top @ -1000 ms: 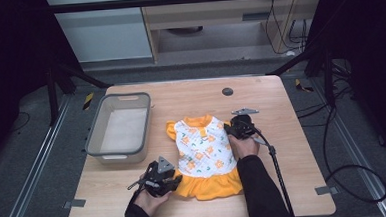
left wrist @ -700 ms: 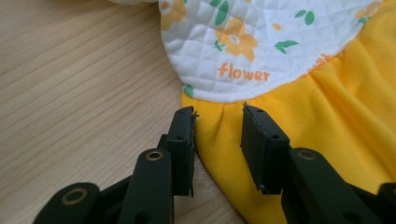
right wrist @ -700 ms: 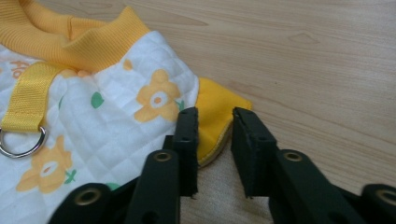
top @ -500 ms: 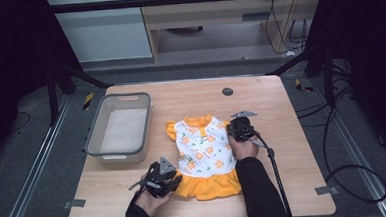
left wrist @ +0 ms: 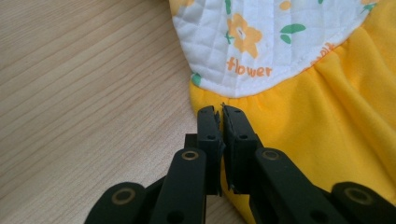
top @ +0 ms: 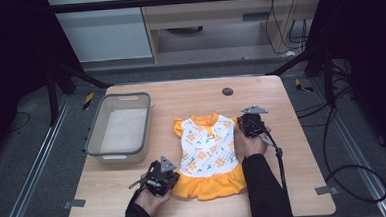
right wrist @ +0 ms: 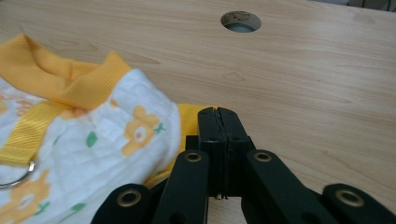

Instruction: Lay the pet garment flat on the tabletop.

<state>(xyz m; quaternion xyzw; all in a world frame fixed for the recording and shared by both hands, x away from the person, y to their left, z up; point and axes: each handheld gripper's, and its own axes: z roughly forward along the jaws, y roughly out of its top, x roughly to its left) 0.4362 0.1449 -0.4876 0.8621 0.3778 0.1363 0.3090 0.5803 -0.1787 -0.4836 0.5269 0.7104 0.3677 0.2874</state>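
A small dress (top: pixel 208 155) lies flat on the wooden table (top: pixel 295 183), roughly mid-table and a bit toward the person's side, neck end pointing away from the person. Top part is white quilted fabric w/ orange flowers and green leaves, collar and sleeve caps orange-yellow, skirt (left wrist: pixel 327 135) plain orange-yellow and ruffled (the word "flower" is printed in orange near the waist seam in the left gripper view).

Left gripper (top: pixel 173 175) sits at the skirt's left edge, near the waist seam. Its jaws have just been closing; in the left gripper view they stand nearly together w/ a thin slit between the tips, right at the fabric's border. Looks like they pinch the skirt's edge.

Right gripper (top: pixel 243 126) is at the dress's right shoulder, by the orange-yellow sleeve cap (right wrist: pixel 189 116). Jaws pressed tight together, tips over the sleeve's edge; the sleeve fabric seems caught between them, tho the contact itself is hidden behind the jaws.

Grey plastic bin (top: pixel 95 138) stands left of the dress, well apart from it. A round hole (top: pixel 227 91) in the tabletop lies beyond the collar. A metal ring (right wrist: pixel 14 179) on a yellow strap rests on the dress's chest
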